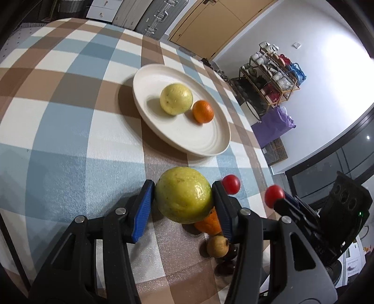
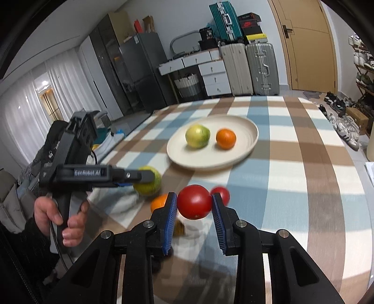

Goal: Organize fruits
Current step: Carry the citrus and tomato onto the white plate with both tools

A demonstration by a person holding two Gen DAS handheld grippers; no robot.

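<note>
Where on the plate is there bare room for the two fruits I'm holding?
The plate is bare on its near half, in front of the yellow-green fruit and orange, and along its left rim. It is crowded near both hand-held grippers, around the loose tomato and the other fruits.

We saw pale white walls [image 2: 182, 16] and a tan wooden door [image 2: 306, 44] at one o'clock in the right wrist view. Two upright hard-shell suitcases [image 2: 250, 70] stood at twelve o'clock beside a white drawer unit [image 2: 210, 70], with a teal case [image 2: 225, 22] stacked above. A grey metal refrigerator [image 2: 142, 70] rose at eleven o'clock, sheer white curtains [image 2: 30, 103] glowing at nine. In the left wrist view, a wooden shoe rack [image 1: 268, 77] stood at two o'clock above a purple bag [image 1: 273, 124].
</note>
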